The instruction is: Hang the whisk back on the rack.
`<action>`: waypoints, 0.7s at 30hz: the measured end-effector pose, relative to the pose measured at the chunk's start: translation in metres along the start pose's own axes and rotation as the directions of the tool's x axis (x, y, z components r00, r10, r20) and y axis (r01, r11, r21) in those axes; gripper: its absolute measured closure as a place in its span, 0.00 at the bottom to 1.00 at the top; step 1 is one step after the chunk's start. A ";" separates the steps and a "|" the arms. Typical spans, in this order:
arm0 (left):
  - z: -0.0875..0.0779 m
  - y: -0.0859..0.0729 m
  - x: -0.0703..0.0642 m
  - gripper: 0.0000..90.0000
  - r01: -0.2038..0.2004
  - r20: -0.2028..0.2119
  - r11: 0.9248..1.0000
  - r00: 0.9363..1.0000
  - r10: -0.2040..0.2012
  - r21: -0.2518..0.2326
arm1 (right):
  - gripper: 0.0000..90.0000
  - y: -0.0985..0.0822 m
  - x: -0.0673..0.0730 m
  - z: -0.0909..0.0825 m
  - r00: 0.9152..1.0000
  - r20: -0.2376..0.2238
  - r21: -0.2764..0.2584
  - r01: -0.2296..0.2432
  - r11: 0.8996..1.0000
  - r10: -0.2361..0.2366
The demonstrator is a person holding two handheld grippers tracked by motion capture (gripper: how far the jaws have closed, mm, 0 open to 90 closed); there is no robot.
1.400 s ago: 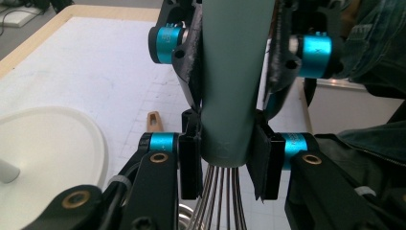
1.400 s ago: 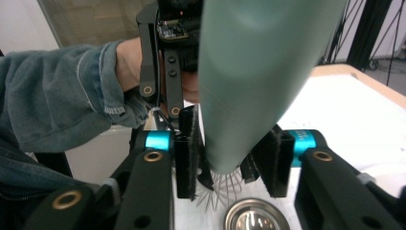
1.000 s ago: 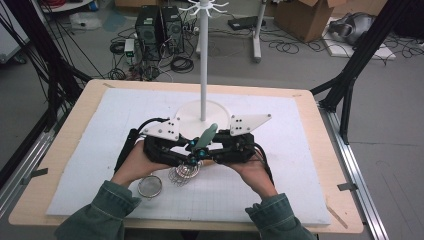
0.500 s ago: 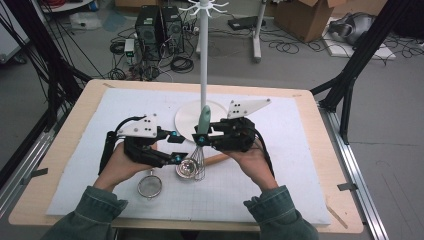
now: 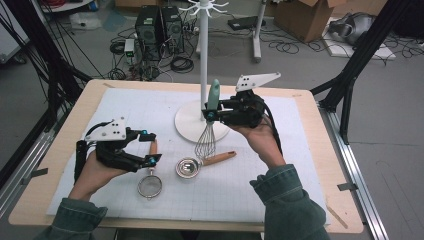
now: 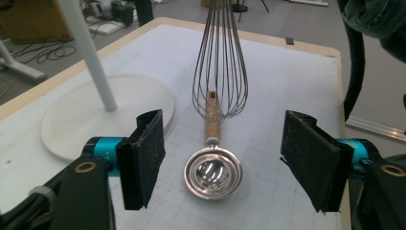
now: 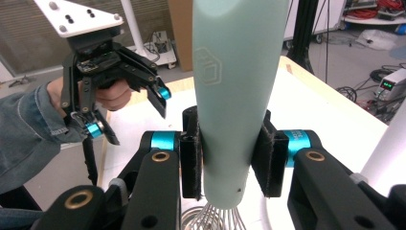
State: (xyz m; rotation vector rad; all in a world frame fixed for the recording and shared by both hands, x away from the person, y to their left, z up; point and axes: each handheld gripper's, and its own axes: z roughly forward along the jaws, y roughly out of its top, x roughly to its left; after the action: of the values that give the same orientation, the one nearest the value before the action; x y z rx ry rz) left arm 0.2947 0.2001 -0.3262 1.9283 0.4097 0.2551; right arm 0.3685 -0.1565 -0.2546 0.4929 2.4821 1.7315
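My right gripper (image 5: 210,114) is shut on the mint-green handle of a whisk (image 5: 214,95), which it holds upright beside the white stand's pole (image 5: 203,55). The wire loops (image 5: 206,142) hang just above the mat. In the right gripper view the pads clamp the handle (image 7: 230,96) on both sides. My left gripper (image 5: 150,147) sits low at the left. Its jaws have just been opening and stand open with nothing between them (image 6: 225,163). Ahead of them lies a metal cup with a wooden handle (image 6: 213,170), with the whisk wires (image 6: 220,72) beyond it.
A small mesh strainer (image 5: 150,186) lies on the white mat under my left gripper, its wooden handle pointing away. The metal cup (image 5: 189,167) lies mid-mat. The stand's round base (image 5: 187,122) sits behind them. The tabletop's wooden rim (image 5: 320,150) frames the mat.
My left gripper let go of the whisk, opened and drew away to the left. My right gripper lifted the whisk upright and carried it up toward the stand pole.
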 end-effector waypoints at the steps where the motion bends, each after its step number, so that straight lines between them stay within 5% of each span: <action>1: -0.002 -0.002 0.001 0.34 0.003 -0.009 1.000 1.000 -0.003 0.002 | 0.76 0.002 -0.002 0.000 1.000 -0.001 0.005 0.002 1.000 -0.002; 21: -0.033 -0.033 0.014 0.12 0.080 -0.123 0.997 0.989 -0.082 -0.017 | 0.76 0.045 -0.035 -0.002 1.000 0.011 0.038 0.022 0.999 -0.022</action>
State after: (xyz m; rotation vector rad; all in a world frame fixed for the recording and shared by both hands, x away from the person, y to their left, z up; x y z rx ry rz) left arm 0.2900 0.2451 -0.3439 1.8853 0.5666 0.3243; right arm 0.4109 -0.1551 -0.2163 0.4748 2.5071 1.6722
